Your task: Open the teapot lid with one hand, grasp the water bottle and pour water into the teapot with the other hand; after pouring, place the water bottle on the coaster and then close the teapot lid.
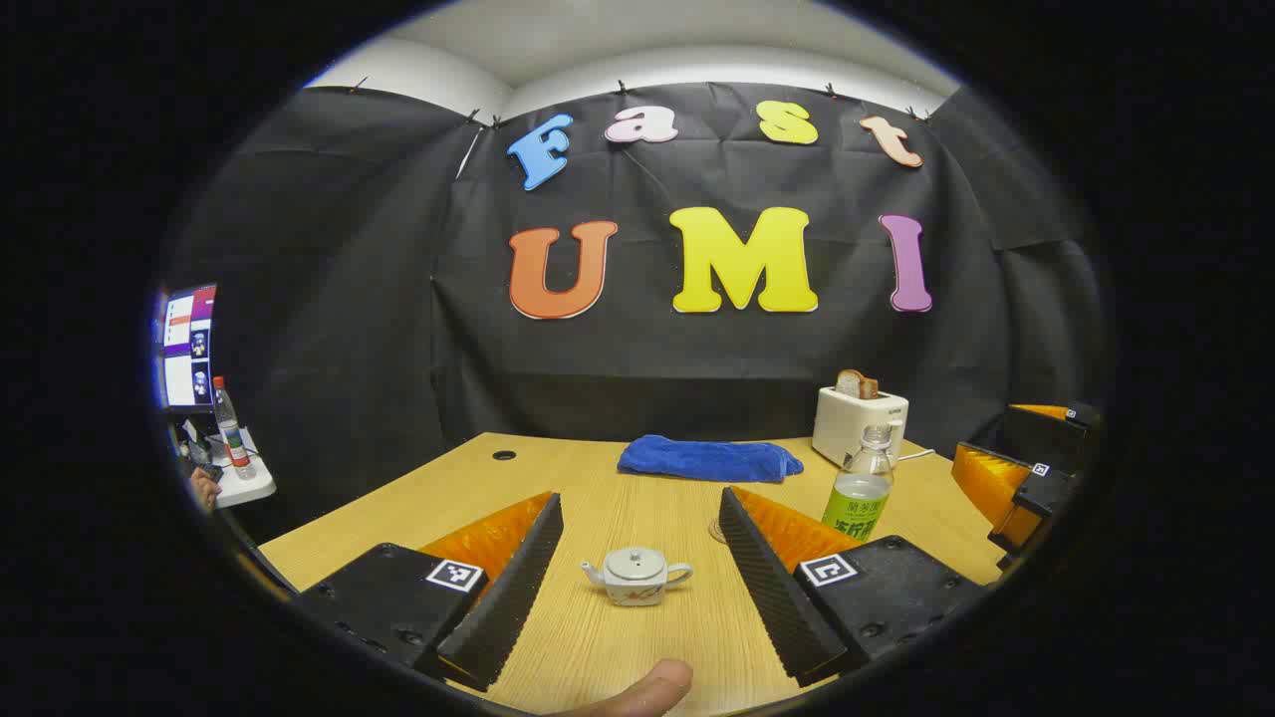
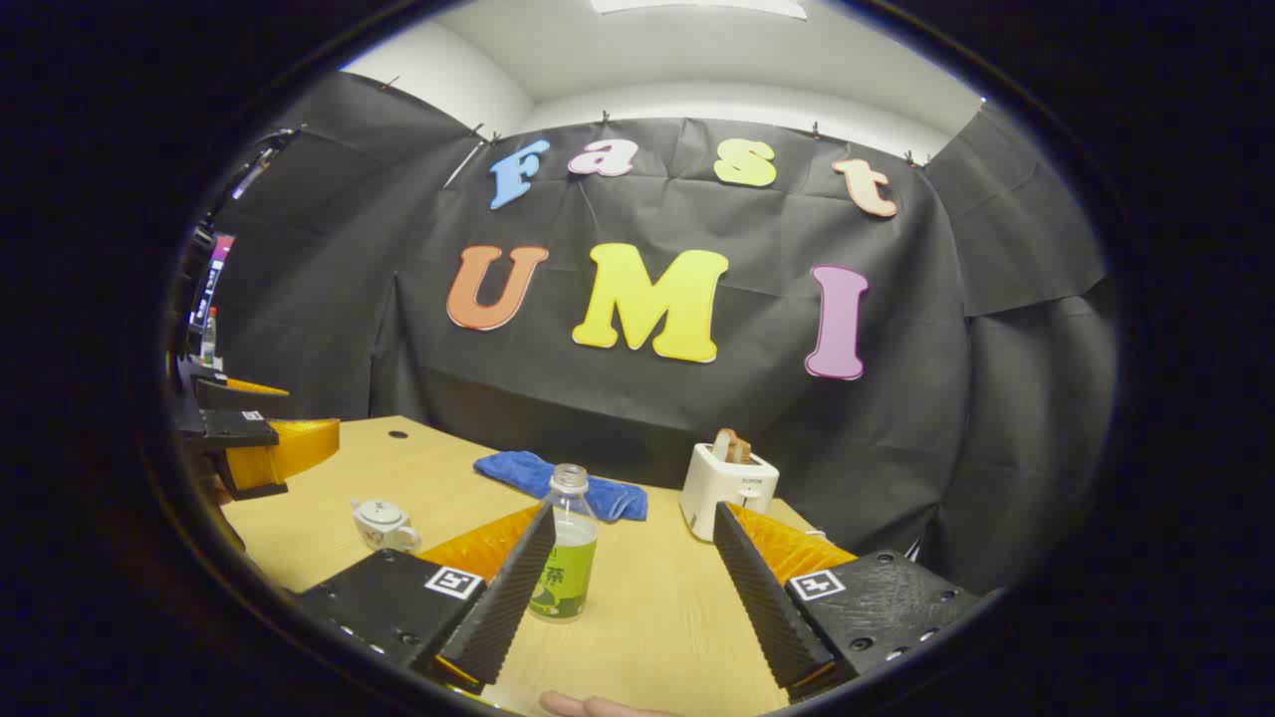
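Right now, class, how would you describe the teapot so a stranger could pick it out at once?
Start at the wooden table. In front of the blue towel, left of the water bottle, sits the teapot. It is small, pale, lidded, with spout and handle.

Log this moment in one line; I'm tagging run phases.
phase: approach | left gripper: open, teapot ahead, lid on | right gripper: open, water bottle ahead, uncapped

In the left gripper view, the left gripper's finger [image 1: 772, 573] hides most of a clear round thing [image 1: 717, 530] on the tabletop beside the water bottle [image 1: 861, 490]. In the right gripper view, the right gripper's finger [image 2: 503, 602] covers the bottle's lower left side, and the teapot's [image 2: 384, 525] lid is too small to judge
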Demonstrator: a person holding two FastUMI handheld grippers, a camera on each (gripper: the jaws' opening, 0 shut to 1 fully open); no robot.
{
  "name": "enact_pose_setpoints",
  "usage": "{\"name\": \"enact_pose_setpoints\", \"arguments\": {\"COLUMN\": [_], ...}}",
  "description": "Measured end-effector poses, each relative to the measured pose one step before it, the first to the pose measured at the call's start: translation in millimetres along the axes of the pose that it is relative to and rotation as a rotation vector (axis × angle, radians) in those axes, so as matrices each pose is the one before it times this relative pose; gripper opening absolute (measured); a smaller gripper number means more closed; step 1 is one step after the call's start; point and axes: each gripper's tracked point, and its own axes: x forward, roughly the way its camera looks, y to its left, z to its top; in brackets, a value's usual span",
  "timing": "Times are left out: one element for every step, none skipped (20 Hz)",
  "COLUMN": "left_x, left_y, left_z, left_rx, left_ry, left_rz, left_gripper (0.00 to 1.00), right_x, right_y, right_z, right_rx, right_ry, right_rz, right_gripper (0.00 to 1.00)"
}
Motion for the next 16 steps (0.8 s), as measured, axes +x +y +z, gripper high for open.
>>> {"name": "enact_pose_setpoints", "arguments": {"left_x": [0.24, 0.27, 1.06, 0.00, 1.71, 2.20, 2.10, 1.91, 2.41, 2.74, 2.28, 1.85, 1.01, 0.49, 0.95, 2.38], "left_y": [1.85, 1.46, 1.04, 1.19, 1.31, 0.25, 0.99, 3.21, 4.50, 3.42, 2.82, 1.10, -0.36, -1.45, -0.04, -2.19], "left_z": [-0.70, 0.33, 0.52, 0.42, -1.63, -2.92, -1.67, 0.68, -3.16, -2.65, -2.50, -1.96, -1.03, -0.15, 0.43, 0.79], "left_rx": [-0.00205, -0.00102, -0.00158, -0.00278, -0.00365, -0.00596, -0.00550, -0.00584, -0.00735, -0.00641, -0.00689, -0.00537, -0.00382, -0.00200, -0.00073, 0.00095], "left_ry": [0.00227, -0.00110, -0.00195, -0.00077, 0.00141, 0.01129, 0.00650, -0.00065, 0.00977, 0.00815, 0.00865, 0.00607, 0.00555, -0.00106, -0.00768, -0.00700], "left_rz": [0.00349, 0.00168, 0.00304, 0.00152, -0.00007, -0.00761, -0.00325, 0.00402, 0.00758, 0.00649, 0.00790, 0.00270, -0.00285, -0.00337, -0.00206, -0.00148], "left_gripper": [0.99, 0.99, 0.99, 0.99, 0.99, 0.99, 0.99, 0.99, 0.99, 0.99, 0.99, 0.99, 0.99, 0.99, 0.99, 0.98], "right_x": [-0.23, -0.25, -0.18, 0.21, 1.23, -0.16, 1.08, 1.61, -0.55, 1.19, -1.23, -0.51, 0.58, -0.31, 1.14, 0.66], "right_y": [-0.17, -0.56, -1.64, -1.42, -0.53, 0.47, 0.24, -1.09, -2.61, -1.18, -0.05, -0.73, 0.16, 0.05, -0.56, -0.80], "right_z": [-2.01, 0.84, 0.36, 0.73, -1.01, -0.78, -1.56, 0.01, -1.53, 1.18, -0.18, 0.78, -0.66, -0.55, -1.37, -0.42], "right_rx": [0.00111, 0.00039, 0.00125, 0.00183, 0.00172, 0.00023, -0.00201, -0.00346, -0.00170, 0.00050, -0.00032, -0.00130, -0.00142, -0.00019, 0.00071, 0.00045], "right_ry": [0.00309, 0.00031, -0.00038, -0.00152, 0.00043, 0.00208, 0.00388, 0.00314, 0.00241, -0.00021, -0.00234, -0.00364, -0.00048, 0.00171, 0.00266, 0.00493], "right_rz": [-0.00174, -0.00082, -0.00313, -0.00231, 0.00082, 0.00272, 0.00000, -0.00331, -0.00558, -0.00353, -0.00305, -0.00133, 0.00005, 0.00127, 0.00063, -0.00078], "right_gripper": [0.96, 0.96, 0.96, 0.98, 0.98, 0.98, 0.96, 0.96, 0.95, 0.98, 0.96, 0.97, 0.96, 0.98, 0.98, 0.96]}}
